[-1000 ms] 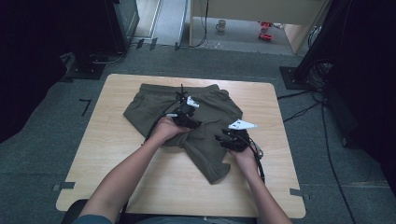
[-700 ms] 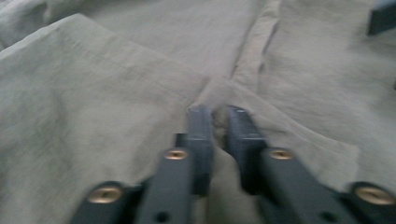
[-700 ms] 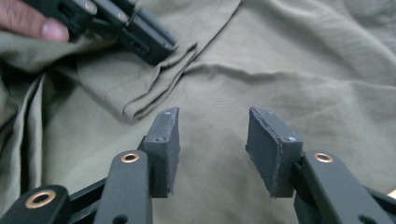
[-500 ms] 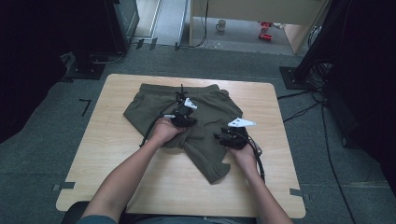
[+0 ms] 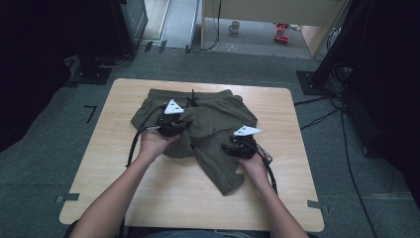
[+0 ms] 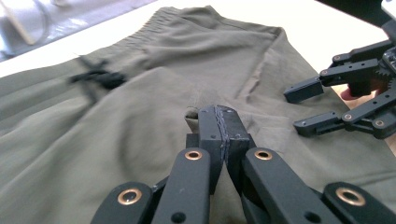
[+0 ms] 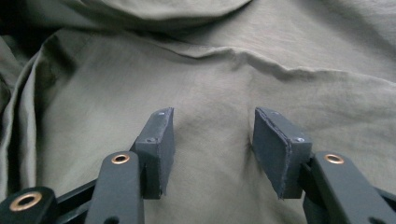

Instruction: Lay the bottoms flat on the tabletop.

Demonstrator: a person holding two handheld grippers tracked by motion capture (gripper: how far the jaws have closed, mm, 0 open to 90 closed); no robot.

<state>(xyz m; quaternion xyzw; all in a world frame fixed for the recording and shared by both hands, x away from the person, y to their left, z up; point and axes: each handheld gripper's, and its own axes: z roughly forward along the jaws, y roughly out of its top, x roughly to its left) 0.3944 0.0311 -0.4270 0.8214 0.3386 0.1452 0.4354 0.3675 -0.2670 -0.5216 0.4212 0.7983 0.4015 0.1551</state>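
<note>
1. A pair of olive-green shorts (image 5: 198,129) lies on the wooden table (image 5: 114,163), waistband and black drawstring (image 5: 192,99) toward the far edge, one leg trailing toward the person's near right.
2. The left gripper (image 5: 173,126) sits over the middle of the shorts, the left hand (image 5: 151,144) behind it and the forearm coming in from the lower left. In the left gripper view its jaws are pressed together on a small pinched fold of the fabric, which is lifted just off the rest.
3. The right gripper (image 5: 236,148) rests low over the near right leg of the shorts, the right hand (image 5: 255,166) behind it. In the right gripper view its jaws stand apart with flat cloth between them, the pads (image 7: 161,144) not pressing on it; they have just been opening.
4. Compared with a second ago, the left gripper has closed on the cloth and moved toward the person's left and upward, pulling a fold with it; the right gripper has barely shifted.
5. The table stands on grey carpet (image 5: 346,198). Cables (image 5: 327,116) run across the floor at the right, dark equipment stands at both sides, and a mug (image 5: 234,26) sits on the floor far back.
</note>
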